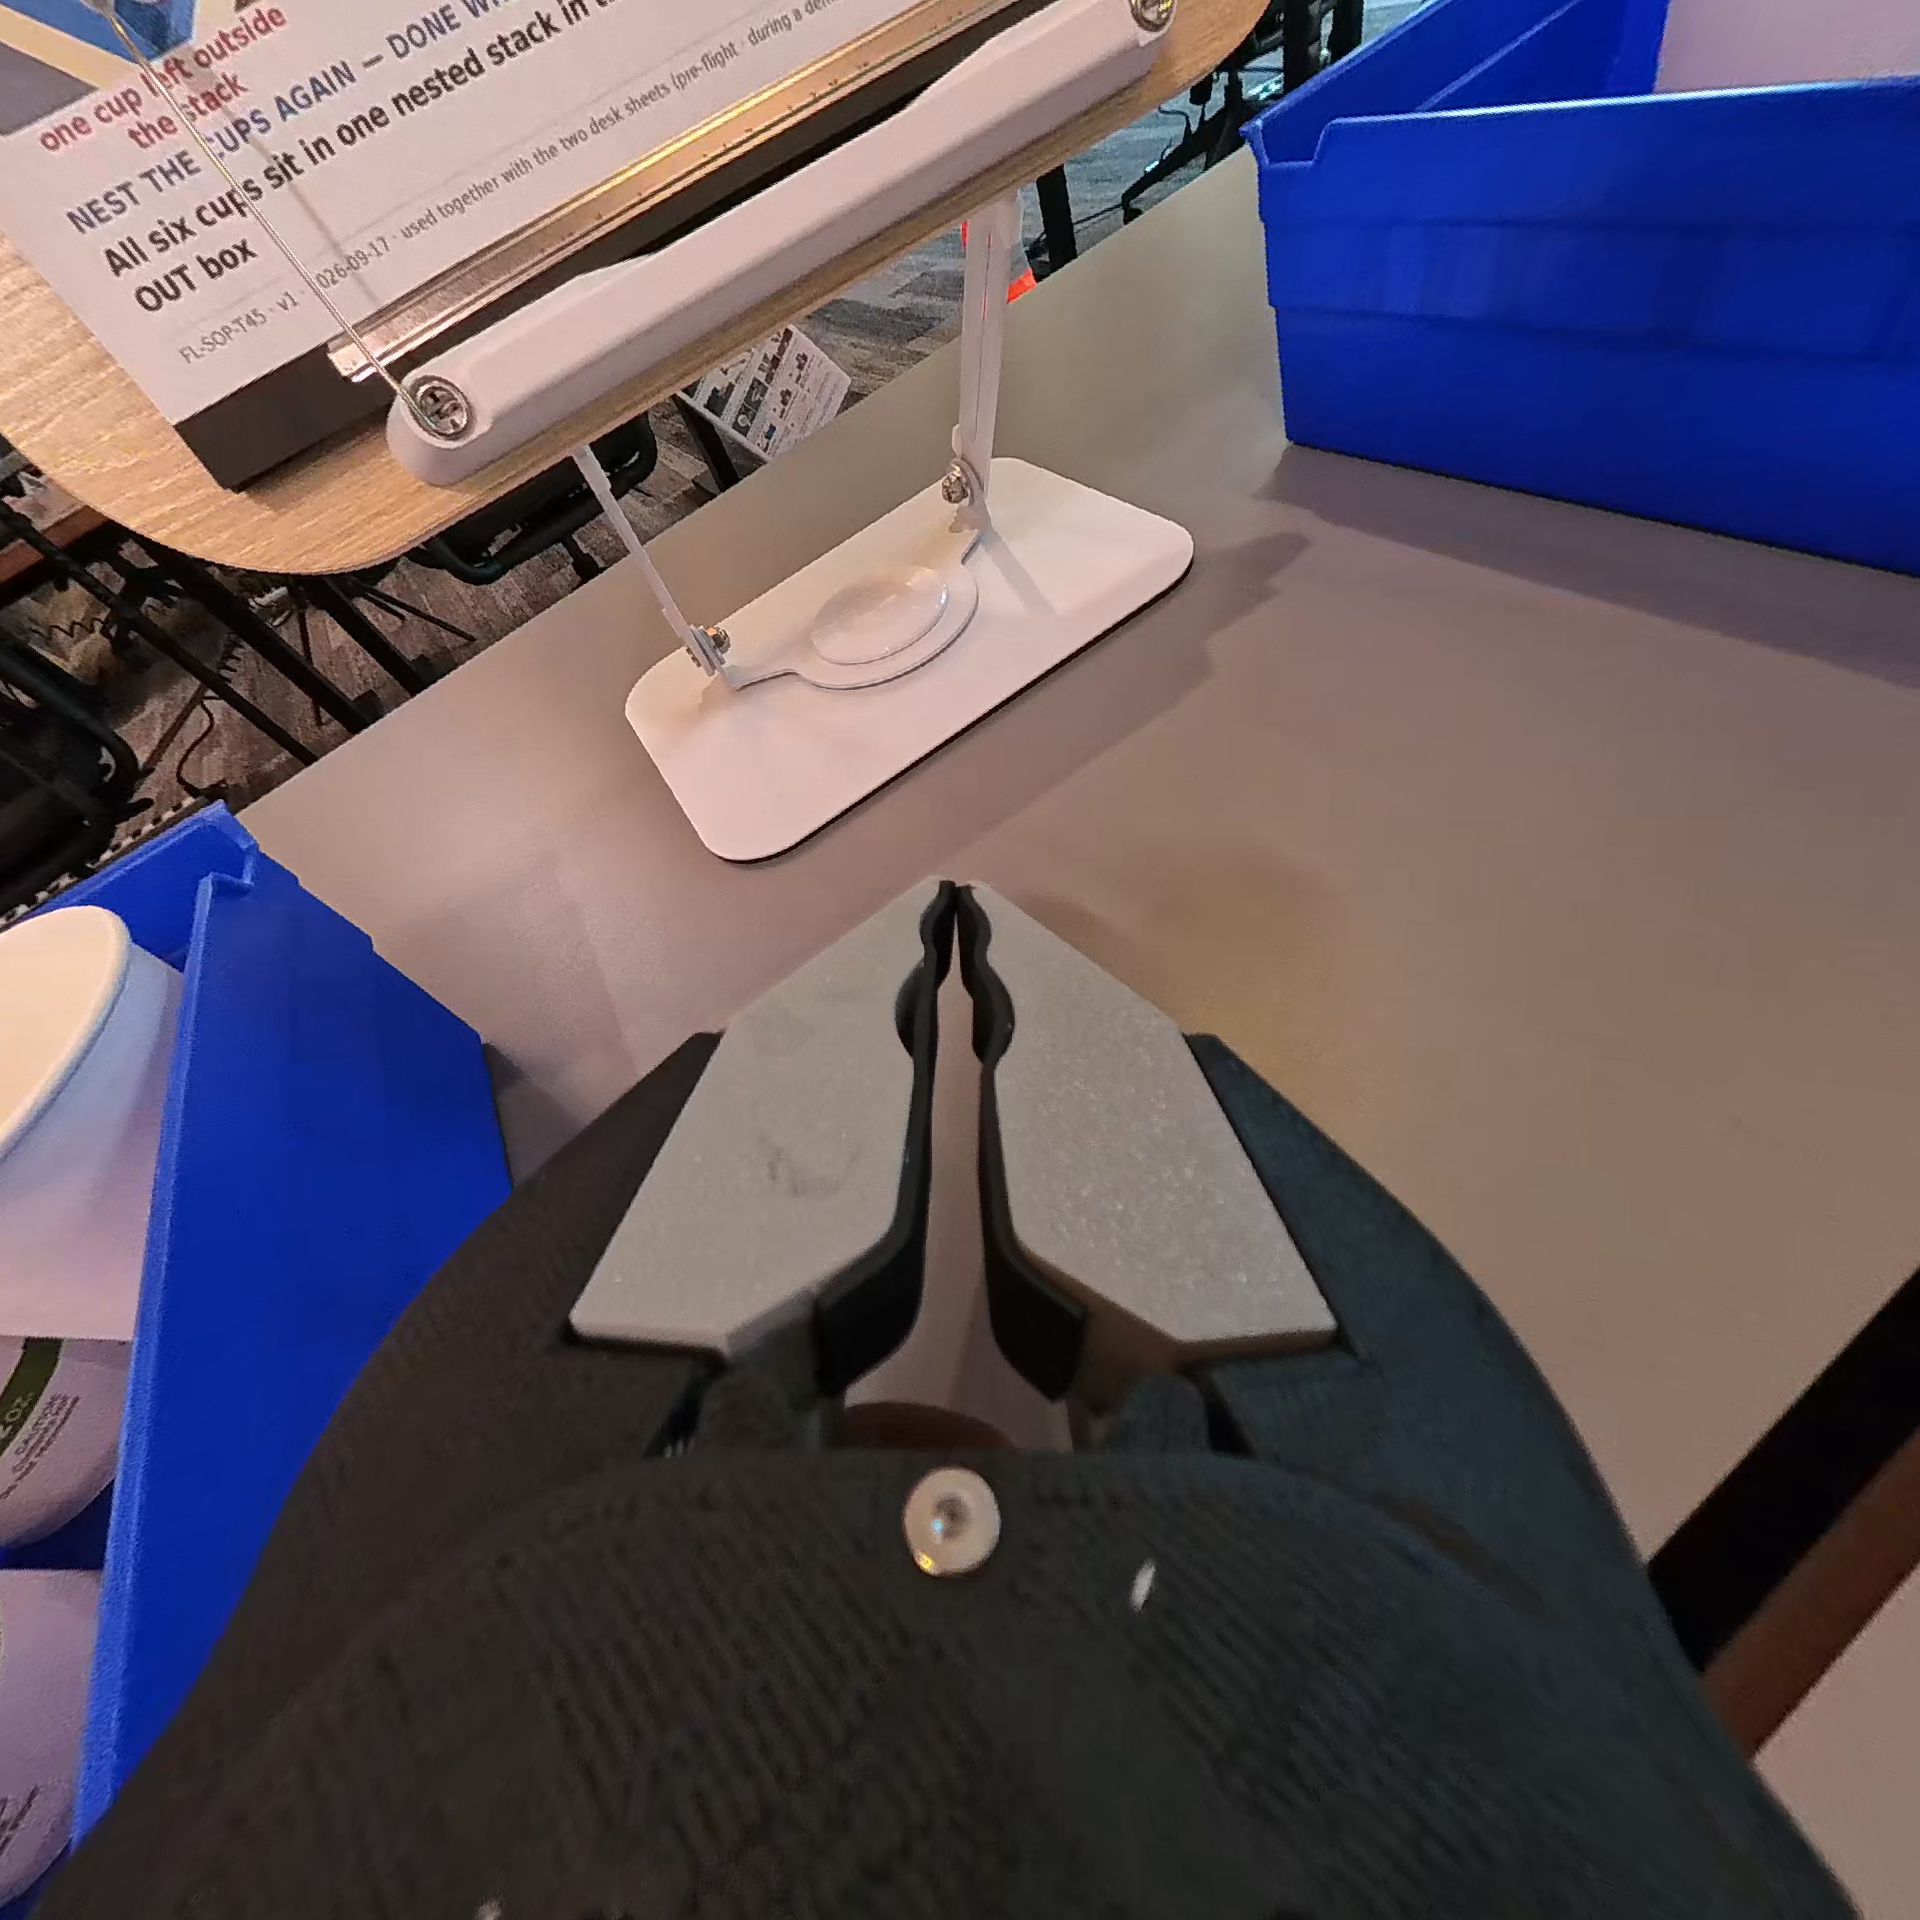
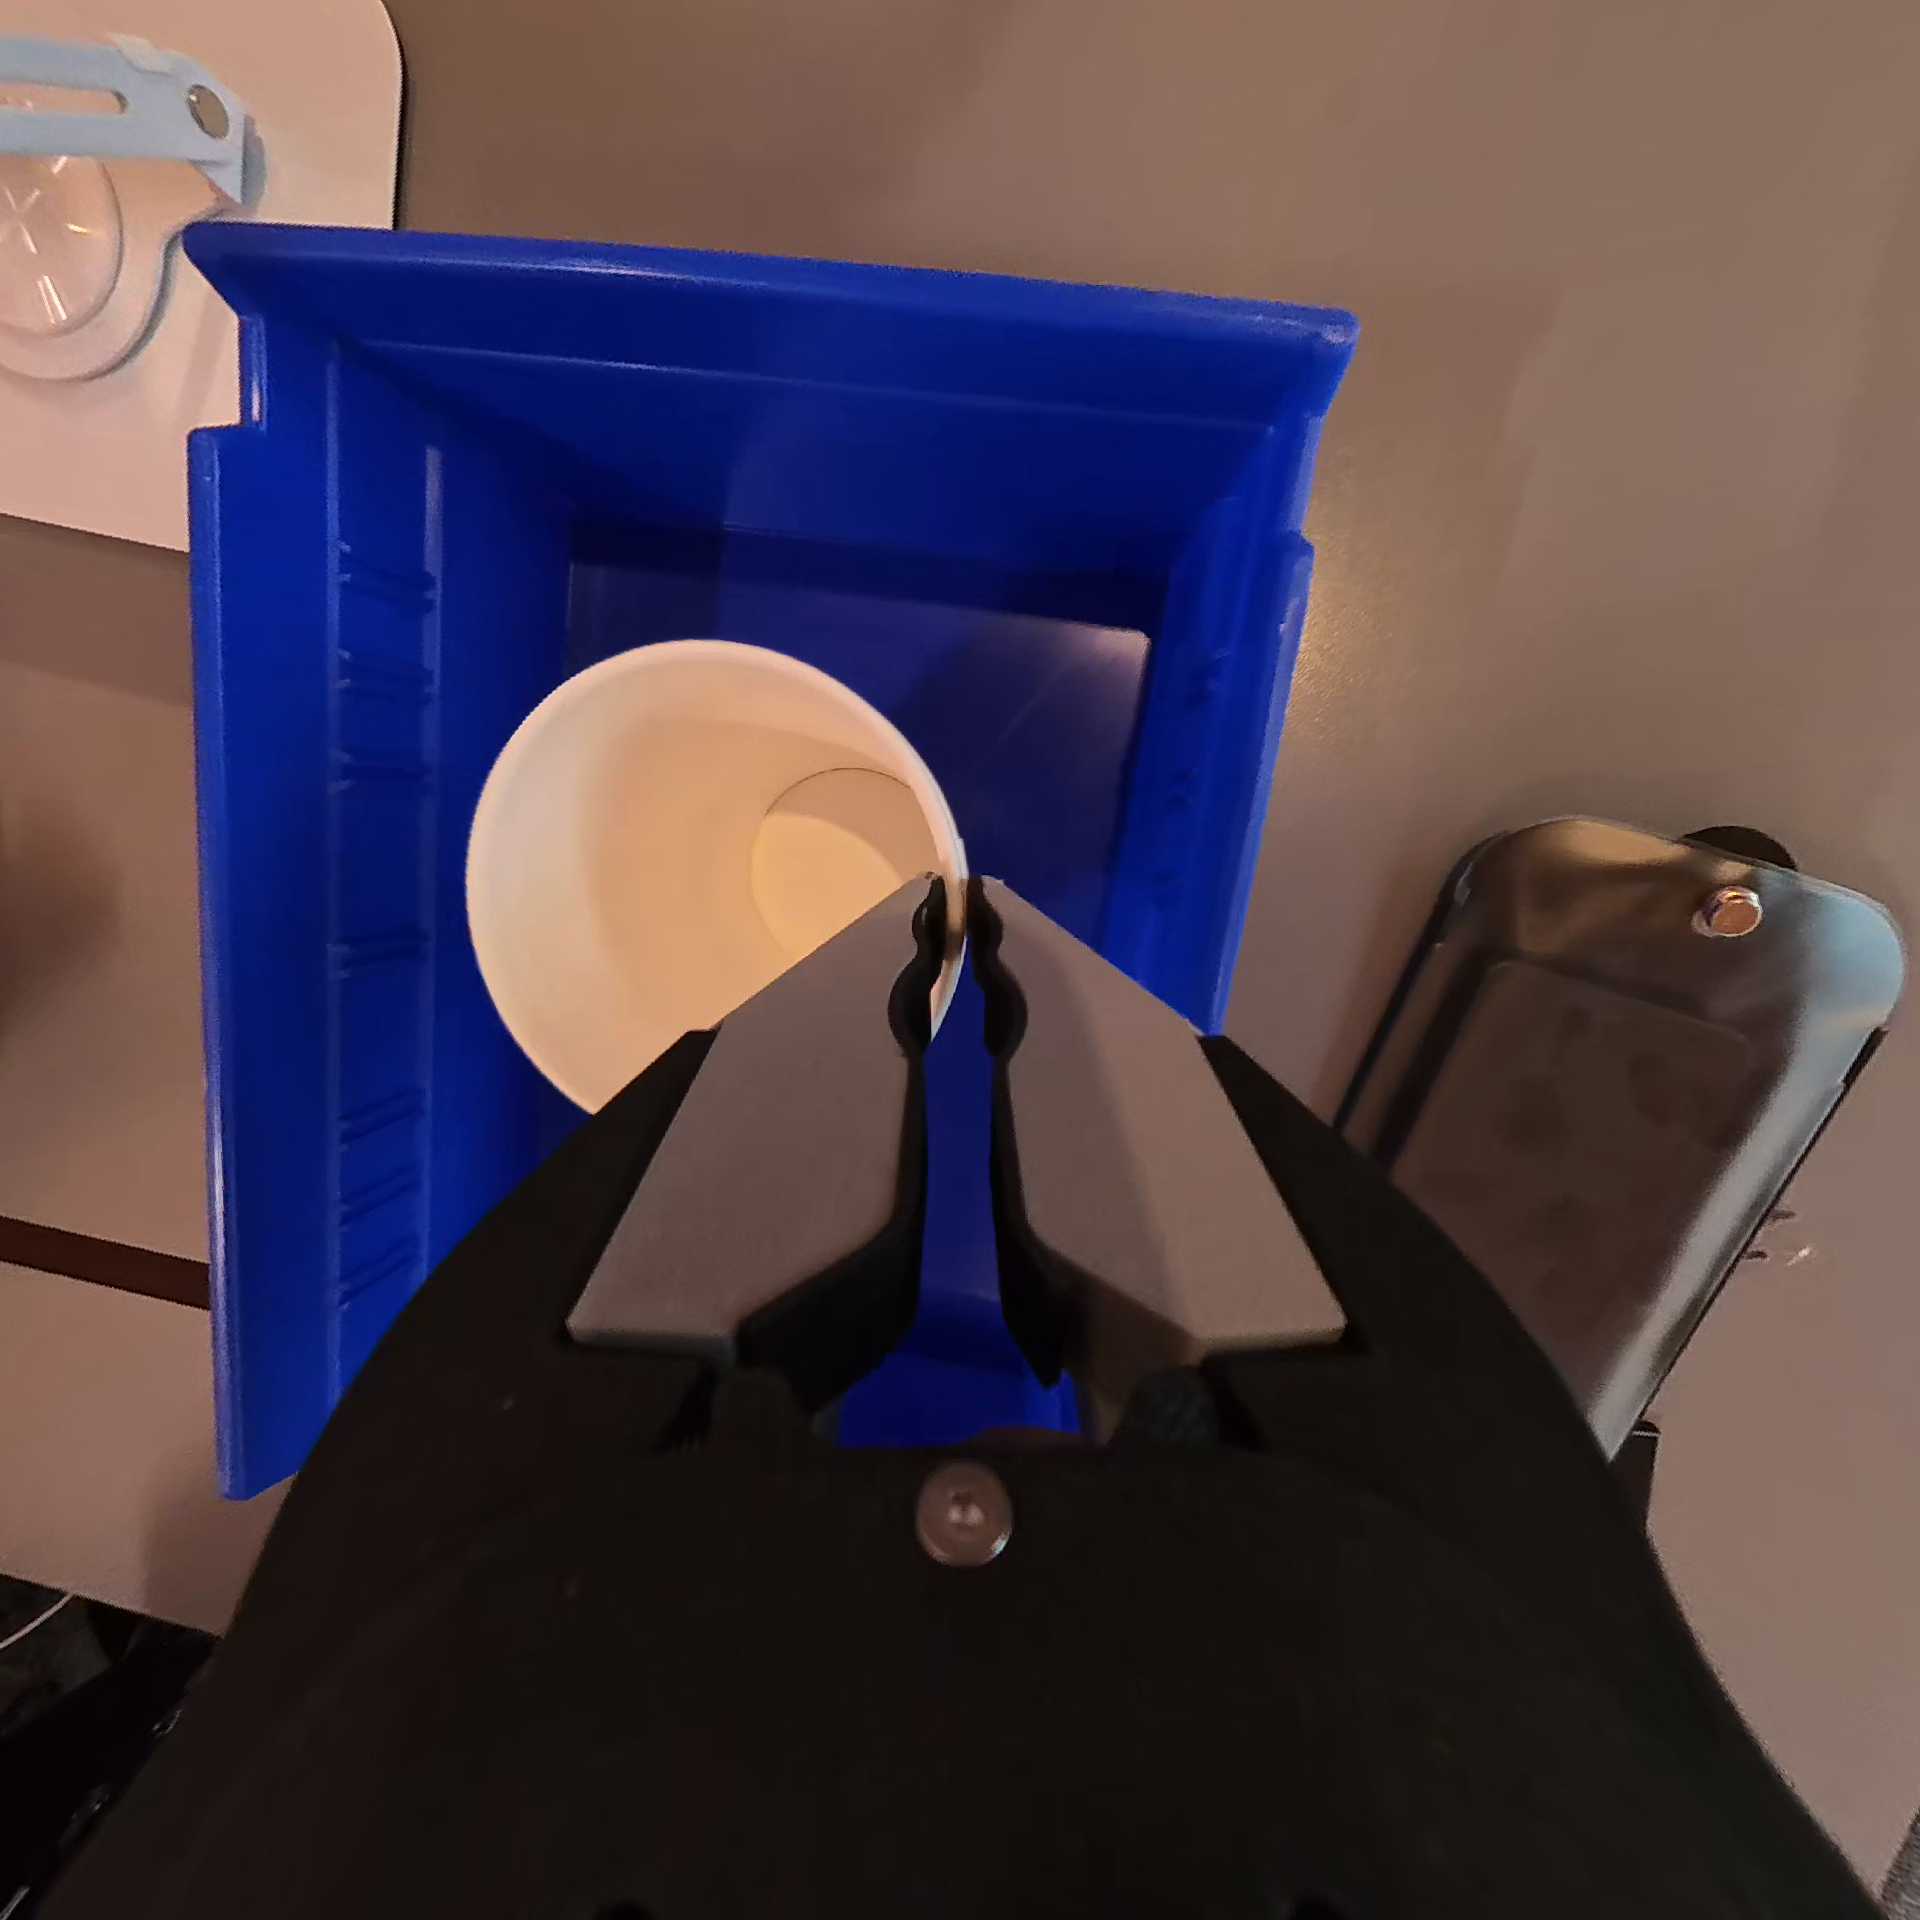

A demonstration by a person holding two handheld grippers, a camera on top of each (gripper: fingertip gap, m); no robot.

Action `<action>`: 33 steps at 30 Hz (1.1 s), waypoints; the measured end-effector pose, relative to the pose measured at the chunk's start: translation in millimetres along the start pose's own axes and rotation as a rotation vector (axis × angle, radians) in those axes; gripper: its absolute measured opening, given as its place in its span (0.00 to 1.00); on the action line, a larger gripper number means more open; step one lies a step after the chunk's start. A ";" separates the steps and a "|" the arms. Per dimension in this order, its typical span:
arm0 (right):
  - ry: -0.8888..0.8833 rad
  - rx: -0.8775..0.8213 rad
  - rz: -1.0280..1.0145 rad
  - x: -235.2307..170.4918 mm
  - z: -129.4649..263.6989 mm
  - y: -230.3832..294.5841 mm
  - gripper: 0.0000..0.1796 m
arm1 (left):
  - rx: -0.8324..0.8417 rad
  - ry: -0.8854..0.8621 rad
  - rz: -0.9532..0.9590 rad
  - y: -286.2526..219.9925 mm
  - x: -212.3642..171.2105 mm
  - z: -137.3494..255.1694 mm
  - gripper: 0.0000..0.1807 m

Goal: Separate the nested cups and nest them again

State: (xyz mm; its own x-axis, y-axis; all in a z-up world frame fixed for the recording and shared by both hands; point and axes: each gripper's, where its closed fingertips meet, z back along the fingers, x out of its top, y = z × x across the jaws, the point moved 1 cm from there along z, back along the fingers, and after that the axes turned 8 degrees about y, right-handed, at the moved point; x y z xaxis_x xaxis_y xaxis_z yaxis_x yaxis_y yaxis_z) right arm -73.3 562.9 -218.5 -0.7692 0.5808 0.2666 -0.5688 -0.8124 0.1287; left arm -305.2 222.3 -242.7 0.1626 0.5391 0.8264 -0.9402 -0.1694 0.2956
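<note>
Nearest the lens in the left wrist view, the black body and grey fingers of the left gripper (image 1: pixel 957 902), tips pressed together with nothing between them, held over bare grey table (image 1: pixel 1455 935). Just ahead, the white base plate of a document stand (image 1: pixel 904 665), two thin struts rising to a tilted wooden board carrying a printed sheet (image 1: pixel 312 156) under a white clamp bar. At the left edge, a blue bin (image 1: pixel 301 1091) with white paper cups (image 1: pixel 62 1039) showing over its wall, one rim up top and more cup sides lower down; exact count not readable. At upper right, a second blue bin (image 1: pixel 1600 343), well apart from the first. In the right wrist view, looking straight down: the right gripper (image 2: pixel 957 894) pinched tight on the near right rim of a white cup (image 2: pixel 665 862), one finger inside the wall and one outside. Cup mouth up, inside a blue bin (image 2: pixel 727 343), toward its left half; whether resting on the floor of the bin or lifted clear, not possible to tell. Inner rings near the cup's bottom hinting at more than one cup nested, not certain. Beside the bin on the right, a dark metal clip-like plate (image 2: pixel 1621 1039) lying on the table; at upper left, a corner of the white stand base.
</note>
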 end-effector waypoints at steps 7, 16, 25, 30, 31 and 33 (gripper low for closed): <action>0.036 0.024 0.009 -7.9 1.8 4.6 0.01 | -0.007 0.002 0.008 -0.2 -0.6 -0.2 0.00; -0.056 -0.030 0.029 2.8 24.1 2.5 0.08 | -0.012 0.004 0.010 -0.8 -1.3 -0.8 0.00; -0.598 0.153 0.197 49.2 111.4 108.4 0.10 | -0.010 0.009 0.007 -1.3 -2.4 -2.0 0.00; -0.896 0.465 0.392 7.8 130.2 245.5 0.11 | 0.003 0.007 0.000 -1.4 -1.7 -1.5 0.00; -0.925 0.499 0.418 -2.3 120.6 266.2 0.11 | 0.005 0.006 -0.002 -1.3 -1.9 -1.4 0.00; -0.956 0.547 0.439 -18.1 89.5 299.3 0.10 | 0.009 0.004 -0.001 -0.5 -2.7 -1.8 0.00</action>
State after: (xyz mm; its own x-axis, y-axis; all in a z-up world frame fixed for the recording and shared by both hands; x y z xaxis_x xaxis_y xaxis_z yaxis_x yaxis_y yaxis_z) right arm -203.6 304.5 -99.4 -0.2055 0.1606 0.9654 0.0680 -0.9817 0.1778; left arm -305.7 222.4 -246.0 0.1629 0.5424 0.8242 -0.9373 -0.1757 0.3009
